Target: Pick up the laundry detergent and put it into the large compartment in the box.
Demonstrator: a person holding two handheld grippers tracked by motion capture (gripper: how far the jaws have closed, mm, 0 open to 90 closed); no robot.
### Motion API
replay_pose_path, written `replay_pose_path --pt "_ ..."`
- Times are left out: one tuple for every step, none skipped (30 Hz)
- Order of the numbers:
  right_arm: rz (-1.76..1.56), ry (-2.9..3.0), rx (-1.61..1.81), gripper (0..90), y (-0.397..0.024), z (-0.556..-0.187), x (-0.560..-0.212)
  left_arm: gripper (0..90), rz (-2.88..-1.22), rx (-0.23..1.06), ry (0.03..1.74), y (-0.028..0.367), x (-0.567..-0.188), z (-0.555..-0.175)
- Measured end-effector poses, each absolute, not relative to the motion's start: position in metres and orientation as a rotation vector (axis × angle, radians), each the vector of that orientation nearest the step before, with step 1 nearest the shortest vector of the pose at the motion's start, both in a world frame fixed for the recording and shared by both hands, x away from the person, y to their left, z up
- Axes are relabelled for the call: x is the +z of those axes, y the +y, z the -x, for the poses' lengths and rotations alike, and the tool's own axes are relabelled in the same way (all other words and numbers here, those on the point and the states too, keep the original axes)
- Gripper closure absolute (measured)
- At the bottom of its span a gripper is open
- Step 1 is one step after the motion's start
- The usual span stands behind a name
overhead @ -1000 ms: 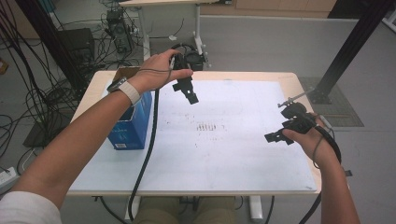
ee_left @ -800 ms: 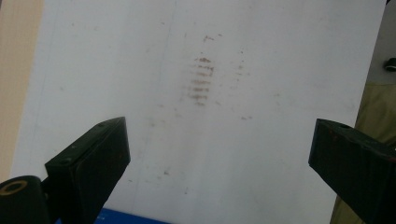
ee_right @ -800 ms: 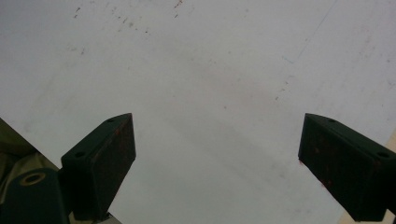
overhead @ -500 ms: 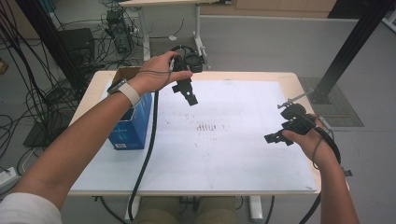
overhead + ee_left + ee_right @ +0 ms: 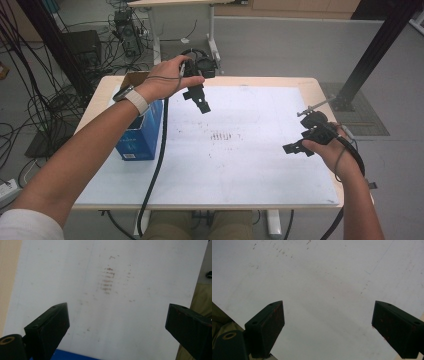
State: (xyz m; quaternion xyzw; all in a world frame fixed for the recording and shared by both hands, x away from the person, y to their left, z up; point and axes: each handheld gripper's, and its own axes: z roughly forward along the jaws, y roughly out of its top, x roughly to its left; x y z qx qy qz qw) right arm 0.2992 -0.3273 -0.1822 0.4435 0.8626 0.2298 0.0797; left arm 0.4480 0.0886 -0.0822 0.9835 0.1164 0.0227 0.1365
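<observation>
Little has moved since the earlier frames: the left gripper still hangs above the far side of the table, nearest the blue box.

The box stands at the table's left edge, just beside the left forearm; both grippers hold nothing, jaws spread wide, the right gripper low at the right. The trailing cable runs along the box, so a swing could likely snag and tip it.

A white sleeve edge and pale wristband with dark watch sit behind the left gripper; a black cable trails from it. The right gripper is black too; khaki trousers below.
</observation>
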Motion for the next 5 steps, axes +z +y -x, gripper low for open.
replay_pose_path --pt "-1.326 2.58 0.688 10.9 -0.3274 -0.2991 -0.182 5.7 -2.846 0.065 0.337 0.0891 -0.0821 -0.4481" --pt "-1.326 2.58 0.688 10.9 -0.3274 -0.2991 -0.1819 5.7 -2.847 0.064 0.34 0.0893 -0.0816 -0.4484" --pt "-1.325 2.58 0.687 10.9 -0.3272 -0.2991 -0.1819 5.6 -2.842 0.064 0.345 0.0902 -0.0818 -0.4482" --pt "-1.325 2.579 0.689 10.9 -0.3272 -0.299 -0.182 5.6 -2.84 0.065 0.347 0.0909 -0.0818 -0.4483" --pt "-1.326 2.58 0.689 10.9 -0.3271 -0.2991 -0.1819 5.5 -2.838 0.067 0.349 0.0918 -0.0819 -0.4484"
